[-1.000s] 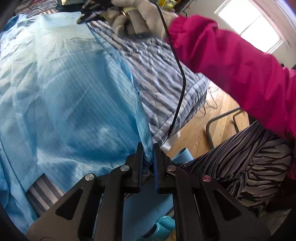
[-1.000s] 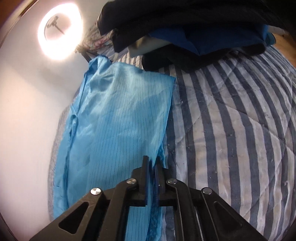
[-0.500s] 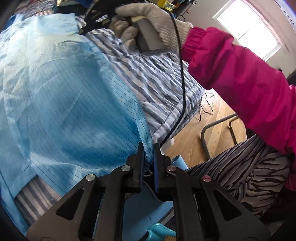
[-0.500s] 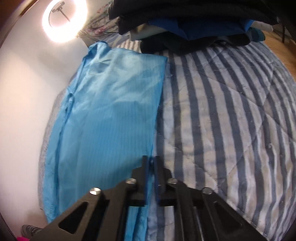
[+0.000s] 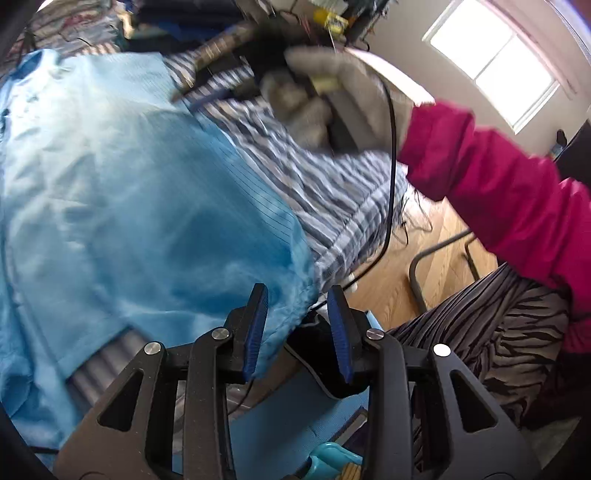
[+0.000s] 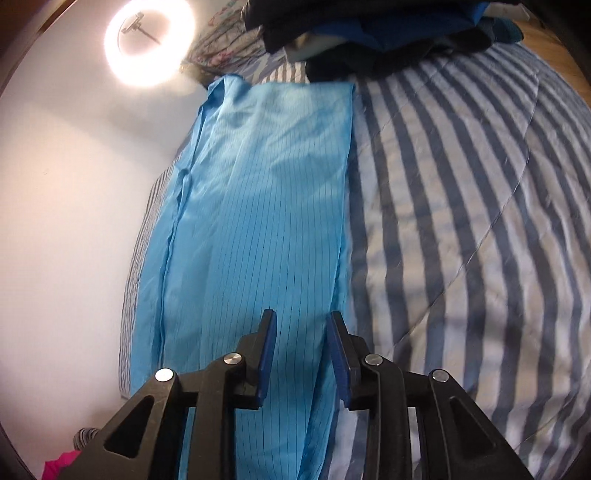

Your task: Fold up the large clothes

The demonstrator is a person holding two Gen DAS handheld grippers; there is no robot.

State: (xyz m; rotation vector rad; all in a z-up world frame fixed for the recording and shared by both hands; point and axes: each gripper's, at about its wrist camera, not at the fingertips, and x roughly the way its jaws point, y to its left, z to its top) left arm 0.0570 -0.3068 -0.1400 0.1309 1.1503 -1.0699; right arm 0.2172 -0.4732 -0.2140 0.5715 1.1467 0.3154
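Observation:
A large light-blue pinstriped garment (image 5: pixel 122 206) lies spread along the striped bed, folded into a long strip (image 6: pixel 258 206). My left gripper (image 5: pixel 297 302) hovers at its near corner; its jaws are opening, and the corner hangs loose between them, not pressed by the blue pads. My right gripper (image 6: pixel 301 325) is over the strip's near right edge; its jaws are opening too, with the cloth lying below them, not pinched. In the left wrist view a gloved hand (image 5: pixel 332 96) with a pink sleeve (image 5: pixel 495 192) holds the right gripper, blurred, farther up the bed.
A blue-and-white striped bedcover (image 6: pixel 461 221) fills the right side. A pile of dark and blue clothes (image 6: pixel 376 33) sits at the far end. A ring light (image 6: pixel 147 44) stands by the white wall. Wooden floor (image 5: pixel 399 280), a metal chair frame and zebra-print trousers (image 5: pixel 498 332) lie beyond the bed edge.
Both grippers were shut on the garment's edge and now stand apart, the cloth released. The right gripper has drawn back toward the near end, and the strip lies flatter.

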